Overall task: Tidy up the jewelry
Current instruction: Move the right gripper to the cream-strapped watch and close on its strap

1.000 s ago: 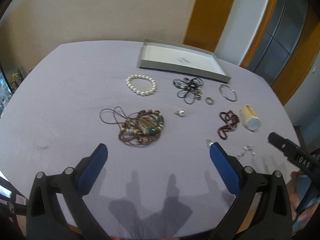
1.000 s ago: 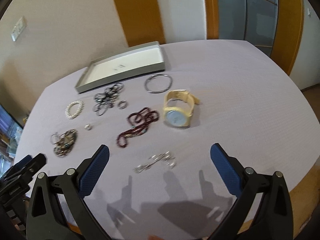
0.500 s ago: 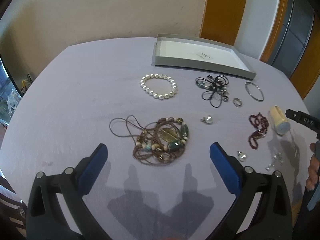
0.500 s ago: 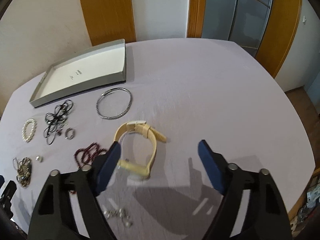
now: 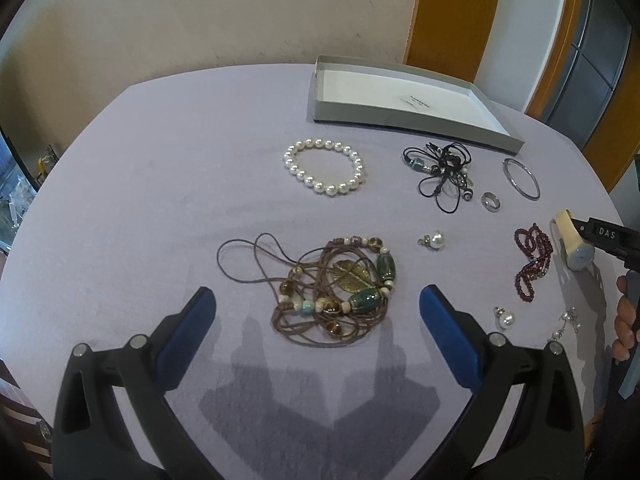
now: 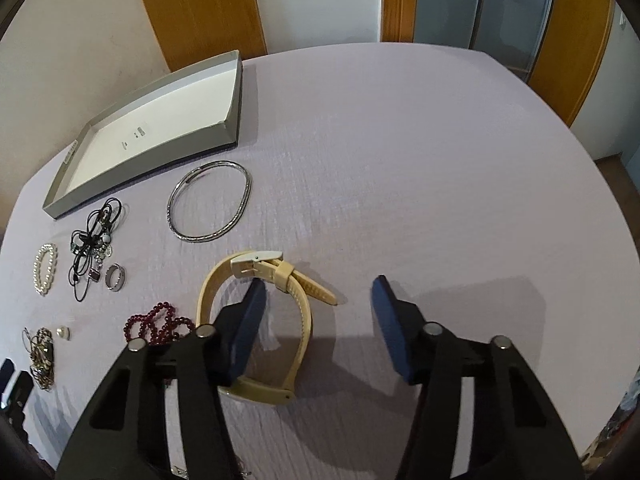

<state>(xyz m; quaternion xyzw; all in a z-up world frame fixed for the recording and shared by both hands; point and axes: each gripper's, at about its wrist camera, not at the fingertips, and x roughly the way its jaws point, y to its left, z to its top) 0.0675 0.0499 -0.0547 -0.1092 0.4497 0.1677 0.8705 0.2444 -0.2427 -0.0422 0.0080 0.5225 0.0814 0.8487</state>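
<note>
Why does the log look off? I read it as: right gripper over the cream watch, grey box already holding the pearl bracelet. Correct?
Not quite. The grey box holds no jewelry; the pearl bracelet lies on the tablecloth in front of it, as the left wrist view shows. The rest stands: the right gripper is over the cream watch, jaws closing, one strap side between them.

My cream rubber-strap wristwatch (image 6: 298,300) on its side on the lilac cloth, buckled, beside dark red bead string (image 6: 156,322), thin silver bangle (image 6: 210,202) near shallow grey cardboard tray (image 6: 234,92), white pearl bracelet (image 5: 325,166), tangled brown cord necklace (image 5: 340,292) nearest me
</note>
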